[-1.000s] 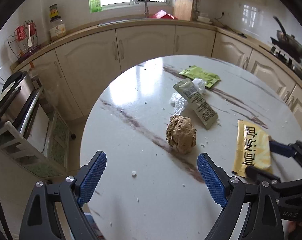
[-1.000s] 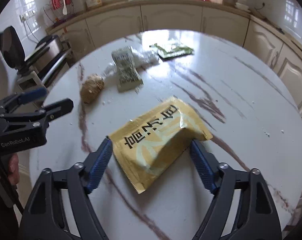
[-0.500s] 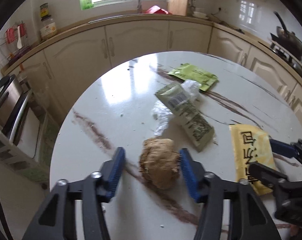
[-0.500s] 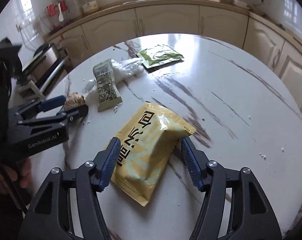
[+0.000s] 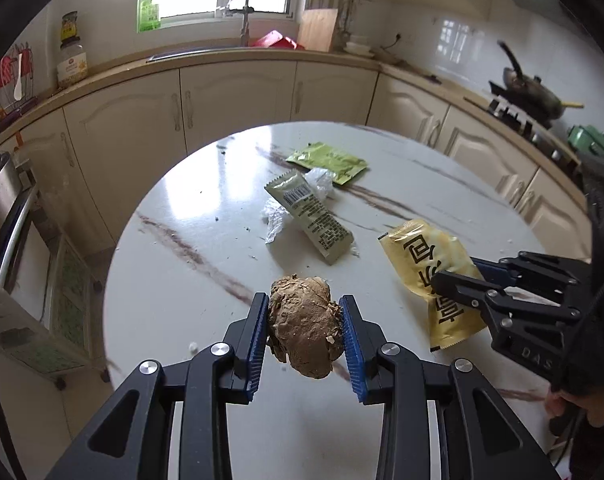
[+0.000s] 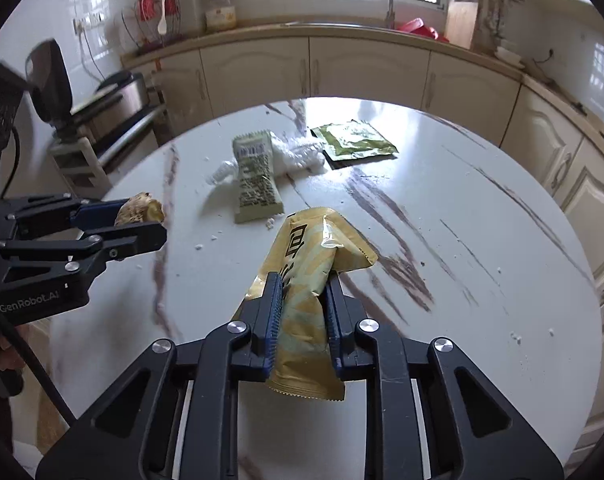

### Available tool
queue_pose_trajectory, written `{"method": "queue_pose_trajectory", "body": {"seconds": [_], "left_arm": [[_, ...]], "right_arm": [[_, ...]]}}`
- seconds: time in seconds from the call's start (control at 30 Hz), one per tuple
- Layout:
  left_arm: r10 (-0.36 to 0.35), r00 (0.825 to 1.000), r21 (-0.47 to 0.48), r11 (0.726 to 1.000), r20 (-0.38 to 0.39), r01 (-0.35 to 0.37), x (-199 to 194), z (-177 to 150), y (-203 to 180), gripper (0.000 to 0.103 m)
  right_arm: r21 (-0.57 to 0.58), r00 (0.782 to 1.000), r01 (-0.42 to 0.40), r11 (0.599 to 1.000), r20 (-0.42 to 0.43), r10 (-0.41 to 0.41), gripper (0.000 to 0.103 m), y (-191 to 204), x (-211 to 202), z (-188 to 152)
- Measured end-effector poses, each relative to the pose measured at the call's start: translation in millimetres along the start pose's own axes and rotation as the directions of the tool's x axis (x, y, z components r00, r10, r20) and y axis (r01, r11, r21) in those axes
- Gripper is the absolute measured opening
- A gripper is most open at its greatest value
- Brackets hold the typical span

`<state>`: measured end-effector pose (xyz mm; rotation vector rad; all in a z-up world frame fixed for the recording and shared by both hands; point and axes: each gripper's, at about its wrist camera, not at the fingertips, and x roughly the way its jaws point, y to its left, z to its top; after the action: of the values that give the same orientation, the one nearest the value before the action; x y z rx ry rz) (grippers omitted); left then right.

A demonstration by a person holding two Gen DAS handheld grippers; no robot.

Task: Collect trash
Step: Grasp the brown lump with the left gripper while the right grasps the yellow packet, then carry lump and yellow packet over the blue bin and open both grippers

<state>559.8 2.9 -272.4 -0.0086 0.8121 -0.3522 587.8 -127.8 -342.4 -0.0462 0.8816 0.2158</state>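
Observation:
My left gripper (image 5: 305,314) is shut on a crumpled brown paper ball (image 5: 303,330) and holds it just above the round white marble table (image 5: 190,240). My right gripper (image 6: 302,296) is shut on a yellow snack packet (image 6: 305,280), squeezed and lifted off the table. The left gripper with the ball (image 6: 140,210) shows at the left of the right wrist view; the right gripper on the packet (image 5: 429,264) shows at the right of the left wrist view. An olive wrapper (image 5: 309,216), clear plastic film (image 5: 321,184) and a green sachet (image 5: 327,160) lie further back.
Cream kitchen cabinets (image 5: 238,96) and a counter with sink curve behind the table. A metal appliance on a rack (image 6: 114,108) stands off the table's left. A stove with a pan (image 5: 529,88) is at the right. Crumbs dot the tabletop.
Both grippers closed from wide open: the left onto the brown paper ball, the right onto the yellow packet. Both items have come up off the table.

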Motion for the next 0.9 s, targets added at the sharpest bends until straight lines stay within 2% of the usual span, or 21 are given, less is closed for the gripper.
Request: {"method": "queue_pose_trajectory", "body": {"seconds": [0.13, 0.17, 0.2, 0.27, 0.4, 0.5, 0.63, 0.73, 0.8, 0.87, 0.9], "left_arm": [[-0.003, 0.999, -0.012, 1.000, 0.037, 0.004, -33, -15, 12, 0.031], [0.004, 0.999, -0.020, 1.000, 0.046, -0.003, -41, -21, 17, 0.031], [0.028, 0.999, -0.021, 0.999, 0.020, -0.027, -52, -28, 24, 0.031], [0.032, 0.999, -0.062, 0.998, 0.038, -0.030, -78, -47, 46, 0.031], [0.112, 0.993, -0.118, 0.987, 0.046, -0.106, -122, -91, 89, 0.031], [0.182, 0.983, -0.177, 0.968, 0.009, -0.178, -148, -135, 130, 0.031], [0.264, 0.962, -0.258, 0.927, -0.072, -0.273, -169, -191, 183, 0.031], [0.291, 0.949, -0.316, 0.895, -0.122, -0.315, -176, -229, 215, 0.032], [0.287, 0.947, -0.335, 0.886, -0.144, -0.320, -172, -248, 229, 0.032], [0.273, 0.946, -0.360, 0.876, -0.178, -0.320, -164, -265, 243, 0.032], [0.265, 0.945, -0.370, 0.872, -0.192, -0.320, -160, -270, 248, 0.033]], "right_arm": [[0.054, 0.994, -0.099, 0.994, 0.049, 0.097, 0.019, 10, -30, 0], [0.056, 0.990, -0.128, 0.990, 0.068, 0.124, 0.019, 16, -37, 2], [0.048, 0.986, -0.150, 0.988, 0.080, 0.146, 0.019, 27, -44, 2], [0.030, 0.974, -0.206, 0.978, 0.106, 0.201, 0.019, 53, -56, 4], [-0.018, 0.928, -0.362, 0.932, 0.087, 0.363, 0.019, 121, -57, 6], [-0.054, 0.887, -0.458, 0.887, 0.047, 0.460, 0.019, 185, -40, 5], [-0.109, 0.868, -0.495, 0.862, -0.027, 0.495, 0.019, 263, -6, -5], [-0.146, 0.875, -0.484, 0.863, -0.078, 0.478, 0.019, 311, 26, -13], [-0.149, 0.873, -0.486, 0.861, -0.109, 0.474, 0.019, 332, 47, -19], [-0.135, 0.861, -0.505, 0.853, -0.150, 0.486, 0.019, 350, 67, -26], [-0.142, 0.865, -0.496, 0.856, -0.160, 0.475, 0.019, 358, 76, -29]]}}
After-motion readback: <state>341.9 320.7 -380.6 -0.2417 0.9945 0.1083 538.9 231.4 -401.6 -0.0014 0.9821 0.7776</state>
